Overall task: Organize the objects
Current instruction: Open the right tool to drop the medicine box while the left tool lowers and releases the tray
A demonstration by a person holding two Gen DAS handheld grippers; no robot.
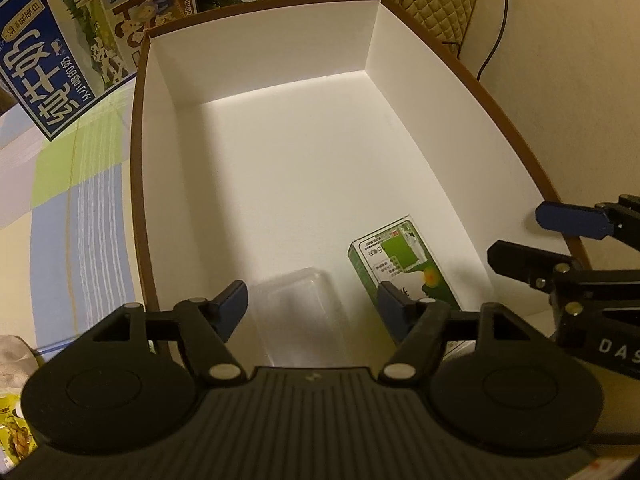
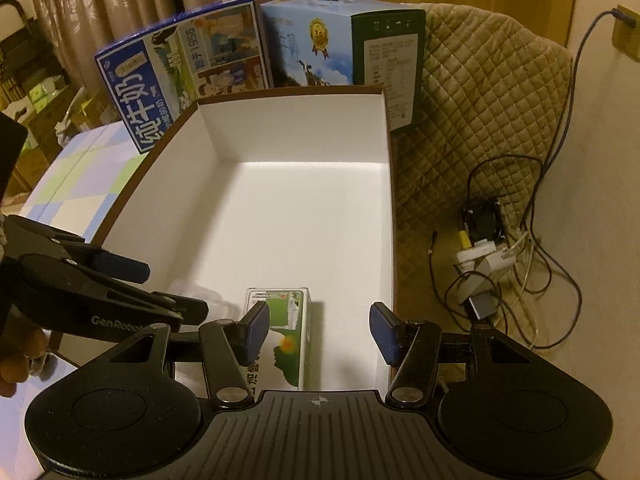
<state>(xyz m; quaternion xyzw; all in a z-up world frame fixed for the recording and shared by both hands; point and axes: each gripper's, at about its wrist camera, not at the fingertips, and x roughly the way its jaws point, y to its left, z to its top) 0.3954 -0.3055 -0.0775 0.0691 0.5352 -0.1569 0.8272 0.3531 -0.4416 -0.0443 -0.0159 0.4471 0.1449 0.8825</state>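
A: What fills the frame?
B: A big brown-rimmed box (image 1: 136, 184) with a white inside, on a checked tablecloth (image 1: 60, 200). At upper left, behind it, stand two milk cartons (image 2: 188, 68).

A: And inside the box?
B: At lower centre of the left view lies a green carton (image 1: 400, 264) flat on the floor, near the right wall. Just left of it sits a clear plastic container (image 1: 300, 312), apart from the carton.

A: The tongs?
B: The left gripper (image 1: 312, 304) is spread wide, grasping nothing, low over the container. The right gripper (image 2: 316, 328) is likewise released, empty, above the carton.
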